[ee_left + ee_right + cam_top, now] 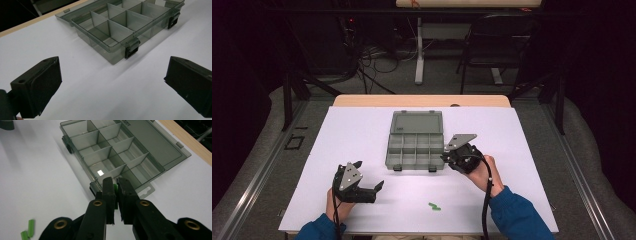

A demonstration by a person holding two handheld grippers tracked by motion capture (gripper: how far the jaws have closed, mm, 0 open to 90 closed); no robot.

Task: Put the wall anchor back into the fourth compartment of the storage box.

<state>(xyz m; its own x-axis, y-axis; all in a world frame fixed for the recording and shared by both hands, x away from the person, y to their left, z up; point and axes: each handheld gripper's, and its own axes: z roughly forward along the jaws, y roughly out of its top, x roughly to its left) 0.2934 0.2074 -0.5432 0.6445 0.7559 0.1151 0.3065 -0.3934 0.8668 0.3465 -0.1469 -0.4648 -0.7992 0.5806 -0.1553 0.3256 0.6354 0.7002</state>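
Right now the right hand-held gripper (115, 188) hangs over the near right corner of the compartment box (416, 144), its jaws pressed together on a small green piece (115, 188) that peeks out between the pads. That box lies open on the white surface (362, 130), lid folded back on its far side, dividers splitting it into empty cells. Two more green pieces (434, 205) lie on the surface, nearer the person than the box's front latches. Left of the box and nearer the person, the left hand-held gripper (371, 179) sits with jaws wide apart and nothing between them.
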